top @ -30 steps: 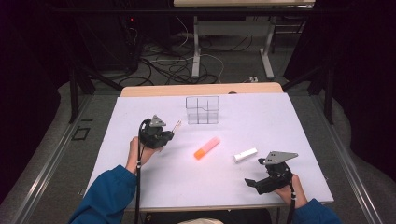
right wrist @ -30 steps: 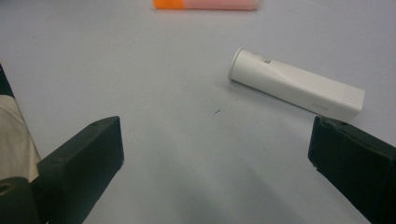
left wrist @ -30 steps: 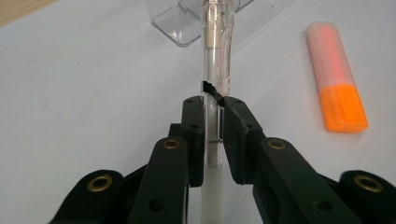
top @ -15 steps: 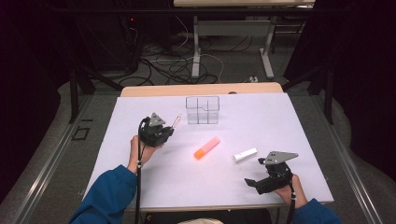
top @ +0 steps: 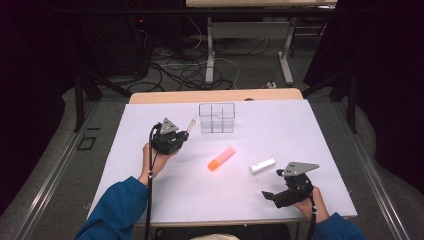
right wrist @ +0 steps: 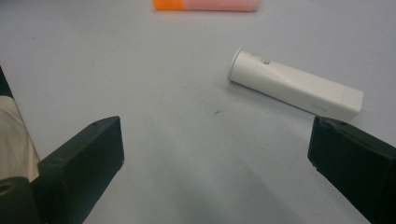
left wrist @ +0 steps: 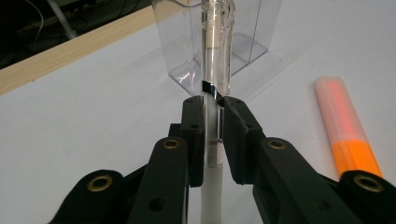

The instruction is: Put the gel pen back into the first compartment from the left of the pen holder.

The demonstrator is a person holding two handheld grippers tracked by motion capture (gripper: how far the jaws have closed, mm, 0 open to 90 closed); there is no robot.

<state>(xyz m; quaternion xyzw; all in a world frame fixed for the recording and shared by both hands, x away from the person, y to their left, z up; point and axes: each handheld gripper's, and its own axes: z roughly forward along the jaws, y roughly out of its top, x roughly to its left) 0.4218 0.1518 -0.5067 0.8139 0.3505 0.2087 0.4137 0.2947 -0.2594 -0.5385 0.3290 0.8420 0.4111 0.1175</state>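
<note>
- The left claw [top: 186,131] is gripping a pen [left wrist: 214,88], its jaws closing tight on the clear barrel; the pen's clear cap end is pointing far, toward the clear box [top: 217,118].
- In the high view the pen [top: 191,124] is sticking out of the left claw toward the far right, its tip just beside the near-left corner of the clear box, and I cannot tell whether it is touching.
- The clear box, split into compartments, is standing upright near the far middle of the bench [top: 280,130].
- An orange marker [top: 221,158] is lying flat on the bench, to the right of the left claw and nearer than the box.
- A white stick [top: 262,166] is lying flat to the right of the marker, apart from it.
- The right claw [right wrist: 215,154] is resting low at the near right with its jaws standing wide apart, holding nothing; the white stick [right wrist: 295,88] is lying just beyond its right jaw.
</note>
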